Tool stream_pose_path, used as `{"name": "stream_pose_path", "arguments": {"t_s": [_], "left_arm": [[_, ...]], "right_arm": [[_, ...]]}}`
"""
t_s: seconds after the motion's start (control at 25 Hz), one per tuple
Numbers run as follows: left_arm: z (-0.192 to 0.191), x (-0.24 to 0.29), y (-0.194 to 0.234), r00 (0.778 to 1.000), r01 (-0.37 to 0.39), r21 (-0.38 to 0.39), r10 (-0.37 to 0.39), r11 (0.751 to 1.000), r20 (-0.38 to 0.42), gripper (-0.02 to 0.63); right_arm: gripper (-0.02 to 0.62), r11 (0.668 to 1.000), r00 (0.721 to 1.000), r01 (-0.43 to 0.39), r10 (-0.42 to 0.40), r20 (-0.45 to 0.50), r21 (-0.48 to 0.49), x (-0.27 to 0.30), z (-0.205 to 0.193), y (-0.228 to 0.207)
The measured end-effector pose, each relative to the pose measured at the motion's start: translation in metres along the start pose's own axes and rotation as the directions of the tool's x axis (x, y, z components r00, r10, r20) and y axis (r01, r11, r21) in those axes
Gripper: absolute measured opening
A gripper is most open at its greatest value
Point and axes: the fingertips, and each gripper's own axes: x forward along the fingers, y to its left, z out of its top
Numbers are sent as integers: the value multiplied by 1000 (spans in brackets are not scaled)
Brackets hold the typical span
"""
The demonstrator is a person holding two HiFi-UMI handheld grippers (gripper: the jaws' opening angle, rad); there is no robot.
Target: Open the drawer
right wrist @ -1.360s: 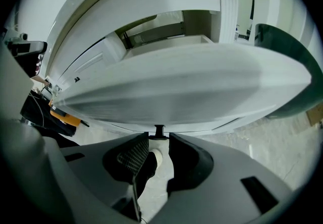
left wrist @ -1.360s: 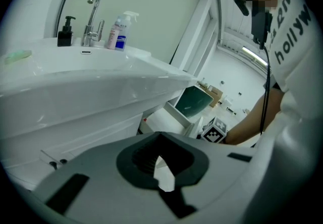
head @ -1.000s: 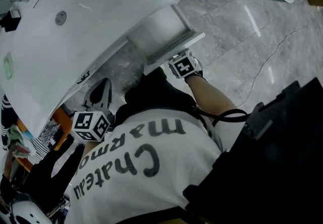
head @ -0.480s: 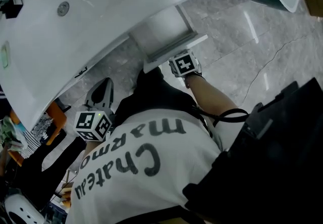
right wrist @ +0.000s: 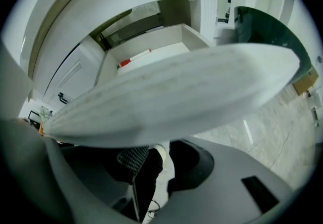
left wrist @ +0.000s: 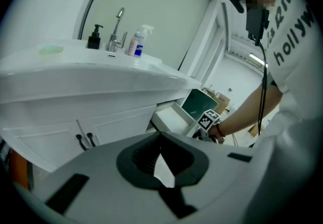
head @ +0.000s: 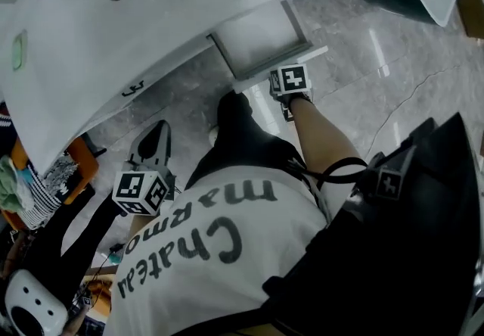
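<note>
drawer (head: 261, 38): sitting well out of the white vanity (head: 151, 32), its tray lying open to view and a small red-and-white item (right wrist: 135, 57) resting toward the back.
drawer front (right wrist: 171, 97): running across the right gripper view just above the jaws, close and blurred.
right gripper (right wrist: 157, 155): hanging at the right end of the drawer front and pointing steeply down. Its 2 jaws are standing apart, having just been closing a little. Only the person's dark trouser leg (right wrist: 146, 180) and the floor (right wrist: 262, 132) are showing in the gap. The jaw tips are hiding under the panel's edge, so a light touch there may be going on, though no pad appears to be pressing.
left gripper (left wrist: 162, 160): waiting low beside the vanity, well apart from the drawer, its 2 jaws drawn together on nothing.
step in hand: by my reading the pull is nearing its end, since the tray is already showing most of its depth.
next move: calling for either a last short draw straight along the drawer's slide, or lifting the right gripper clear of the drawer front without knocking it back in.
</note>
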Motion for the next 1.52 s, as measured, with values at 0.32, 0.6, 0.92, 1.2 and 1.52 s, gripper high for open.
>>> {"name": "stream_pose_path", "arguments": {"t_s": [0.32, 0.6, 0.92, 1.2, 1.52], "left_arm": [[-19, -61, 31, 996, -72, -32, 73, 997, 48, 9], [-7, -67, 15, 996, 12, 18, -14, 1000, 94, 9], [27, -90, -43, 978, 182, 53, -186, 982, 95, 9], [61, -119, -72, 939, 242, 137, -267, 961, 218, 9], [49, -129, -74, 943, 234, 125, -257, 964, 212, 9]], "right_arm": [[108, 998, 996, 65, -64, 63, -7, -28, 4, 9], [12, 999, 979, 52, -51, 199, 4, -88, 11, 36], [11, 968, 787, -250, 185, 589, 30, -237, 45, 108], [9, 977, 659, -177, 210, 722, -122, -335, 54, 143], [9, 985, 681, -114, 171, 712, -129, -347, 24, 142]]}}
